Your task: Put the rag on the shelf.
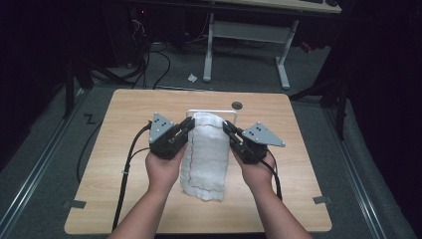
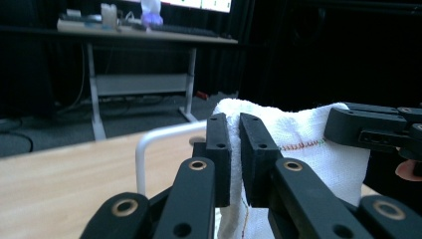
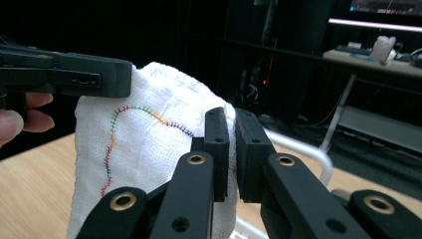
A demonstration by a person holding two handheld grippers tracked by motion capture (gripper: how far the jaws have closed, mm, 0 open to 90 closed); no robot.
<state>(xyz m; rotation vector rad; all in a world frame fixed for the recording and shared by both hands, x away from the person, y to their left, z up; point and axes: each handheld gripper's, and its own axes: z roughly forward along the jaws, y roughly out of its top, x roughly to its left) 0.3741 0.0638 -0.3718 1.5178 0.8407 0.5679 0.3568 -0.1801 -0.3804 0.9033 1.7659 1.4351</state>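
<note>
While draped, the towel (image 1: 206, 149) sits pinched between both jaws

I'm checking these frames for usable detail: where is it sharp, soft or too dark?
High view: table evenly lit, surroundings nearly black, white cloth bright with weak texture. Left gripper view: near linkage at the bottom soft, cloth weave sharp, backdrop dark. Right gripper view: coloured stitching crisp, desk behind blurred and dim.
</note>
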